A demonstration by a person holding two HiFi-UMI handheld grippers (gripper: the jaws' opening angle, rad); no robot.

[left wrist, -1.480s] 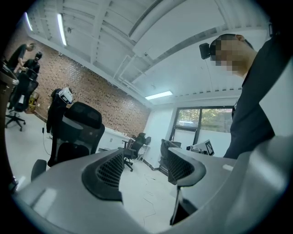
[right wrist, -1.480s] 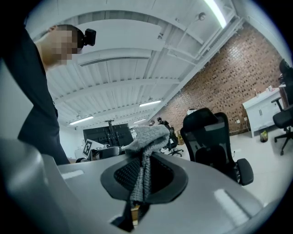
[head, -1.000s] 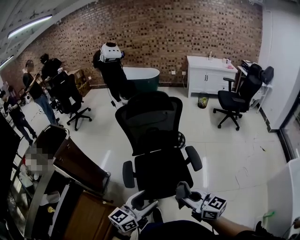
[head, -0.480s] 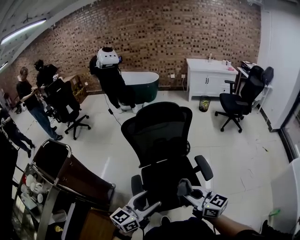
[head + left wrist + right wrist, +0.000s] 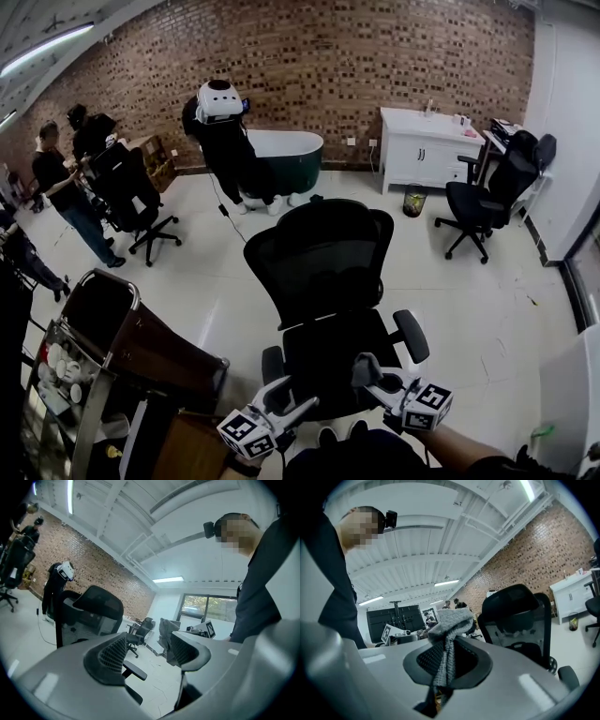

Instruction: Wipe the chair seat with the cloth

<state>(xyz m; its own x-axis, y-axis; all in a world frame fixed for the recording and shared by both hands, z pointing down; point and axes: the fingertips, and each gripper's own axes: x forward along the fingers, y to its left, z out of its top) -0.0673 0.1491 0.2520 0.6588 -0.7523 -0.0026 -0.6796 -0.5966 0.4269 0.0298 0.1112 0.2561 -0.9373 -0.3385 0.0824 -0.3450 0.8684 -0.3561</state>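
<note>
item: grey knitted cloth [image 5: 449, 620], pinched in the closed jaws of the right hand-held gripper [image 5: 447, 662], its bunched end standing past the tips; in the head view it hangs over the front edge of the seat [image 5: 323, 354]. whether it touches cannot be told. item: left hand-held gripper [image 5: 150, 651], jaws well apart, nothing between them, held low beside the right one. item: black mesh-backed office chair [image 5: 328, 253] on the pale tiled floor [image 5: 450, 309]. change: against a second ago the chair sits slightly further right and nearer in the head view, while both grippers keep much the same low station. reading: the approach looks nearly complete and the wiping is not yet begun. next the cloth must be lowered onto the seat.
</note>
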